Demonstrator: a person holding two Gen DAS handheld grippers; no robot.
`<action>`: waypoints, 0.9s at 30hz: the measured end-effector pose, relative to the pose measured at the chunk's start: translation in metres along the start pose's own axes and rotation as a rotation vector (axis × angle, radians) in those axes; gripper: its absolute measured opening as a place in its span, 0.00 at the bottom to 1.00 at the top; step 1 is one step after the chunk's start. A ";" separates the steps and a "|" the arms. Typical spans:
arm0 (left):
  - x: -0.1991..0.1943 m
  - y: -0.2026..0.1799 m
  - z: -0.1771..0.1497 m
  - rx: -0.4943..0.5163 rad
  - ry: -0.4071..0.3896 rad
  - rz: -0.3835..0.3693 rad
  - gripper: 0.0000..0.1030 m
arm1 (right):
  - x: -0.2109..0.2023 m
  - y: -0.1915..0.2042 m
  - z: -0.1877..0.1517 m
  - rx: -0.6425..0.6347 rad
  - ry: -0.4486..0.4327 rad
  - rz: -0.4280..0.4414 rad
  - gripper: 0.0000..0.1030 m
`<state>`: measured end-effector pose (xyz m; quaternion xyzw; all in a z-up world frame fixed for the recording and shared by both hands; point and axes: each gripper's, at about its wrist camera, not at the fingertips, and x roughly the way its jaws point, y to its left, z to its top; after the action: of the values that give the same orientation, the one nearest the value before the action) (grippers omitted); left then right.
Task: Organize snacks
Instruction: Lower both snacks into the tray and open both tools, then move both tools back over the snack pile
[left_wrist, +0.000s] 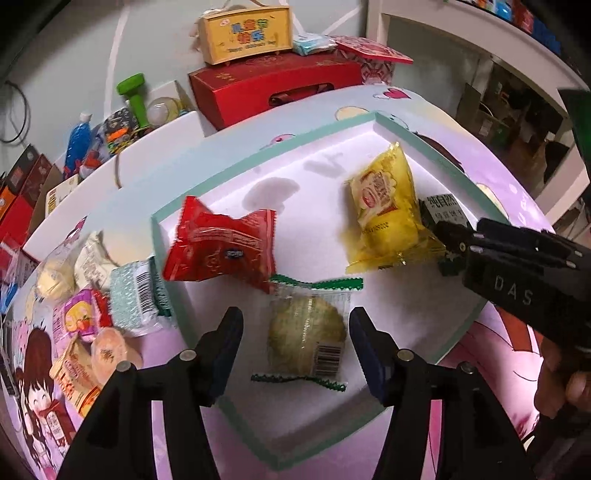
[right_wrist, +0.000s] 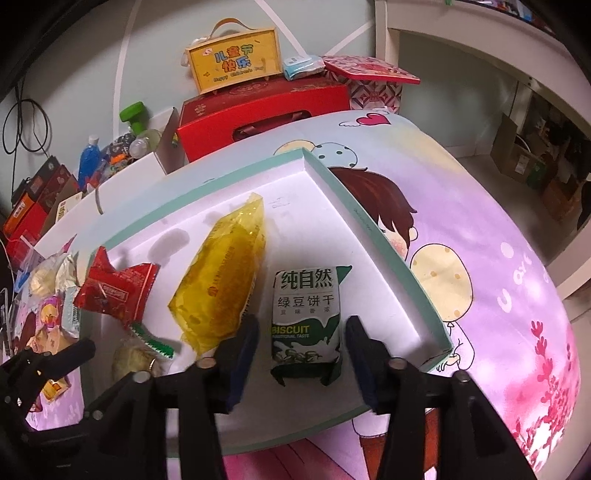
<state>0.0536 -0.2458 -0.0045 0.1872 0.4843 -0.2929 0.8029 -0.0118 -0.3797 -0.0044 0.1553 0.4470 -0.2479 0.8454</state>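
While both grippers stand apart, the biscuit packet (right_wrist: 306, 325) lies lengthwise between the right gripper (right_wrist: 301, 352) fingers, lower centre, unclamped.

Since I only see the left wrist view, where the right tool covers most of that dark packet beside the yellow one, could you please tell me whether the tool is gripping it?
Observer: No. The right tool is open, and its fingers stand clear of the biscuit packet on both sides.
Operator: Thanks. What does the packet look like?
Observer: It is green and white, printed BISCUIT, and lies flat on the floor of the tray.
Operator: Does it touch the yellow one?
Observer: No. A strip of white floor shows between it and the yellow packet.
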 end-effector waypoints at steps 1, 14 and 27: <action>-0.003 0.002 -0.001 -0.010 -0.003 0.002 0.59 | -0.001 0.001 0.000 -0.005 -0.001 -0.001 0.55; -0.016 0.044 -0.031 -0.166 -0.011 0.008 0.70 | -0.020 0.011 -0.010 -0.029 -0.031 -0.013 0.84; -0.027 0.073 -0.051 -0.263 -0.042 0.013 0.95 | -0.030 0.036 -0.022 -0.104 -0.064 0.019 1.00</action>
<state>0.0578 -0.1527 -0.0028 0.0774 0.5003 -0.2255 0.8324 -0.0212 -0.3303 0.0100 0.1073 0.4305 -0.2209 0.8685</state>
